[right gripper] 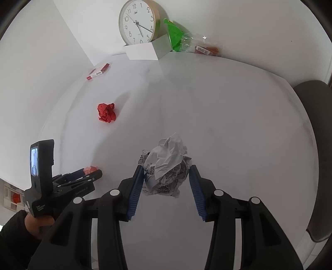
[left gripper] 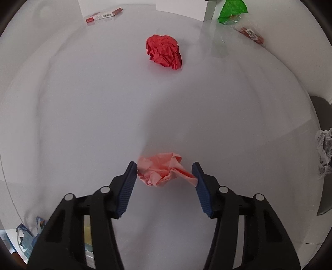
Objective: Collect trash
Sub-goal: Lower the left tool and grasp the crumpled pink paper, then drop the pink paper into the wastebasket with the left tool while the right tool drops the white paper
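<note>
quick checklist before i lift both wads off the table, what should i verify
1. Left gripper around the pink paper wad: ok, both pads touch its sides.
2. Right gripper around the printed paper wad: left pad touches; the right side, cannot tell.
3. Wads squeezed firmly enough to lift: cannot tell.
4. Space between the two grippers: ok, they are well apart in the right wrist view.
5. Trash bin or bag to drop into: cannot tell, none in view.
6. Trash left over: not ok, red paper wad, red carton and green wrapper remain on the table.
</note>
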The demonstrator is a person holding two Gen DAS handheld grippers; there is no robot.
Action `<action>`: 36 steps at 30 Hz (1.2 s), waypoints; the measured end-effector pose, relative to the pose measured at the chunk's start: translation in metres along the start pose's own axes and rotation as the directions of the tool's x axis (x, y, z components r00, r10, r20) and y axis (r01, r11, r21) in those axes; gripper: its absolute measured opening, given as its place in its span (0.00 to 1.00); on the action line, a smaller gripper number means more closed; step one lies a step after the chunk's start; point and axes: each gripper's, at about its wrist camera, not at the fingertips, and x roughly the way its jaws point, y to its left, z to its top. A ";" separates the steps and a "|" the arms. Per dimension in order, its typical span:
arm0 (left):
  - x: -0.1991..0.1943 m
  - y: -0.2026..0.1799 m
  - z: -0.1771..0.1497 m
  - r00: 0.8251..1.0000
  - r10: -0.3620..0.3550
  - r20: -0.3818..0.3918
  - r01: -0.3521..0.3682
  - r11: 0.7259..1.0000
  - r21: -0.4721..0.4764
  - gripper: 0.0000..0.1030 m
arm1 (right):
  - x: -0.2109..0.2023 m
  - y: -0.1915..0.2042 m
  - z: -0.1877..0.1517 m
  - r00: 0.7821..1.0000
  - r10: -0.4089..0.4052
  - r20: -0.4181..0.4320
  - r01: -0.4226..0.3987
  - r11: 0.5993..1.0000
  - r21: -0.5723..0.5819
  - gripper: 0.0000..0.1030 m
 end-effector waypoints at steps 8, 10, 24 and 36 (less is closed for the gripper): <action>-0.024 0.012 -0.005 0.998 -0.052 0.030 0.052 0.999 -0.010 0.41 | -0.011 0.002 -0.005 1.000 0.020 0.006 -0.020 1.000 -0.022 0.45; -0.043 0.018 -0.007 0.997 -0.060 0.055 0.061 0.998 -0.011 0.41 | -0.014 0.008 -0.004 1.000 0.027 0.008 -0.026 0.999 -0.035 0.45; -0.243 0.194 -0.177 0.974 0.102 0.202 -0.042 0.959 -0.281 0.42 | -0.070 0.223 -0.074 0.947 0.307 -0.089 -0.317 0.863 -0.394 0.45; -0.271 0.367 -0.375 0.967 0.253 0.033 -0.194 0.813 -0.550 0.42 | -0.087 0.459 -0.203 0.803 0.443 -0.398 -0.595 0.568 -0.568 0.46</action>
